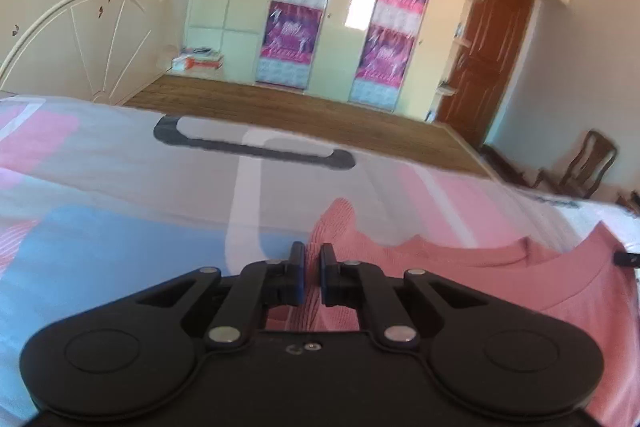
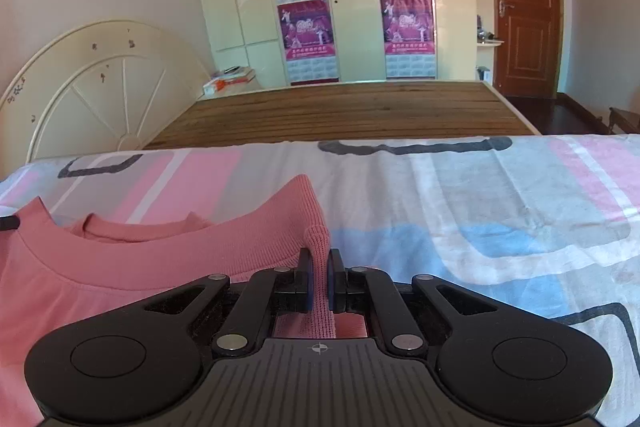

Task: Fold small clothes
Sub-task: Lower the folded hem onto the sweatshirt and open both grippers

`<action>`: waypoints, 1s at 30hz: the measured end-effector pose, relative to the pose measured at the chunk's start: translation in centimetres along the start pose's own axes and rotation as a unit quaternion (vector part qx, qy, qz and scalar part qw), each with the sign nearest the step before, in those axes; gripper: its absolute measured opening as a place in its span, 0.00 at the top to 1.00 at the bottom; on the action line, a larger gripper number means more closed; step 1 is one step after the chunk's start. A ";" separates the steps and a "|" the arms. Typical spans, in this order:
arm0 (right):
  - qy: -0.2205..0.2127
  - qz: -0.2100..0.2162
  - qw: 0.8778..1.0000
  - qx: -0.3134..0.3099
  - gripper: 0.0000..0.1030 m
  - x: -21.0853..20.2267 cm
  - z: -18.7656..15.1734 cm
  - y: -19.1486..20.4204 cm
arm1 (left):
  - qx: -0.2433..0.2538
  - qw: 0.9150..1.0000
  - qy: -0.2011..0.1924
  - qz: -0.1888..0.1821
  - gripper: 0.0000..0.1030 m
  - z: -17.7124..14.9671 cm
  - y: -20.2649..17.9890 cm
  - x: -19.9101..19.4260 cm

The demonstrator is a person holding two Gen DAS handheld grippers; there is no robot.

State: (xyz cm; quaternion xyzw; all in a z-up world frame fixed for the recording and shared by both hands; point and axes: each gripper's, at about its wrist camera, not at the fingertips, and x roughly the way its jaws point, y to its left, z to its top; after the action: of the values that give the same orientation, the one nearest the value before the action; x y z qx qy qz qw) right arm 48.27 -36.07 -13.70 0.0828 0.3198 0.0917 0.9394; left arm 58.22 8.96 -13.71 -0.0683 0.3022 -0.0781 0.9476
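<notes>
Two grippers at pink top [image 2: 120,255], spread on bedsheet [image 2: 480,195]. Right gripper [image 2: 319,281] pinches ribbed cuff. Left gripper [image 1: 311,277] narrow, fabric seemingly between fingers; blur hides grip. Fold starting; next, carry sleeve across body.

The ribbed-knit small top [image 2: 120,251] was salmon pink; the cotton bedsheet [image 2: 480,195] bore pink, blue, grey and white blocks
</notes>
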 end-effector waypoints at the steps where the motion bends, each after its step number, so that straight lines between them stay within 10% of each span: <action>1: 0.008 -0.006 1.000 0.003 0.94 0.5 0.0 -0.3 | -0.001 1.000 0.014 0.010 0.94 -0.2 0.0 0.8; 4: 0.056 -0.040 0.997 0.031 1.00 3.4 -0.5 -1.4 | -0.019 0.998 0.045 0.025 0.93 -1.0 0.6 2.6; 10: 0.018 -0.052 0.998 0.022 0.96 0.7 0.2 -0.6 | 0.003 0.998 -0.002 0.062 0.69 -0.7 -0.8 -1.3; 16: 0.054 0.073 0.993 -0.079 0.85 2.5 -0.3 8.8 | 0.093 0.991 0.055 -0.075 0.61 -2.2 -10.7 0.0; 23: 0.106 0.052 0.989 -0.089 0.69 8.3 0.3 13.3 | 0.089 0.992 0.082 -0.040 0.59 -2.2 -12.5 2.8; 30: 0.069 0.052 0.990 -0.111 0.69 0.1 -1.1 10.9 | 0.096 0.991 0.046 -0.087 0.50 -4.9 -13.9 -4.9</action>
State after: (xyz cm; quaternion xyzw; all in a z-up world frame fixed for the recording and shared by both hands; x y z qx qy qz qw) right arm 46.35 -25.38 -12.26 -0.0119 0.3671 0.1807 0.9124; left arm 49.97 -4.14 -12.43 0.0002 0.3290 -0.1922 0.9246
